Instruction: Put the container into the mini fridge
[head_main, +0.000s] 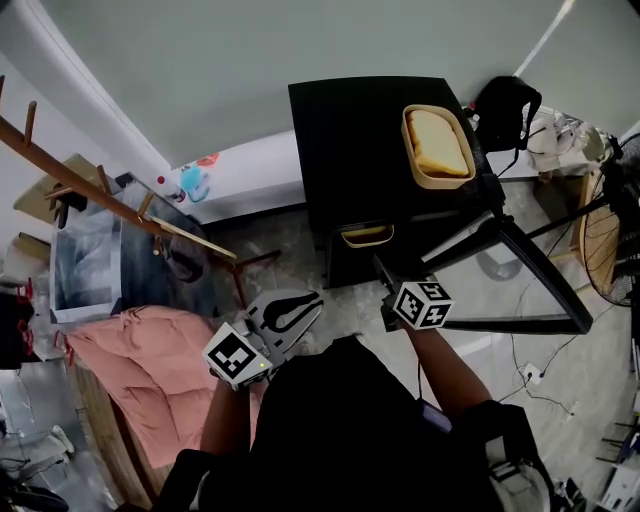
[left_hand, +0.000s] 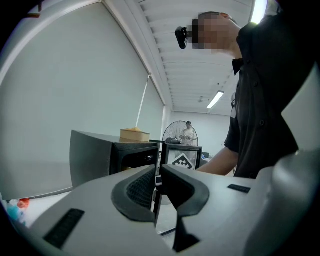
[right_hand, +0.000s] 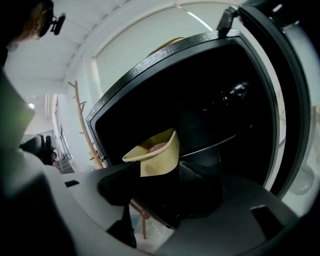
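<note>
Placing looks done: the container (right_hand: 155, 156) sits inside the mini fridge (head_main: 350, 140) between the right gripper's (head_main: 383, 272) spread jaws, the left gripper (left_hand: 159, 177) is pressed together empty, and next comes a clean withdrawal.

Black short-sleeved shirt (head_main: 340, 440), grey left gripper (head_main: 312, 305)

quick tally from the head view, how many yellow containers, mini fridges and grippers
yellow containers: 2, container on top, container inside
mini fridge: 1
grippers: 2, left gripper, right gripper
total: 5
</note>
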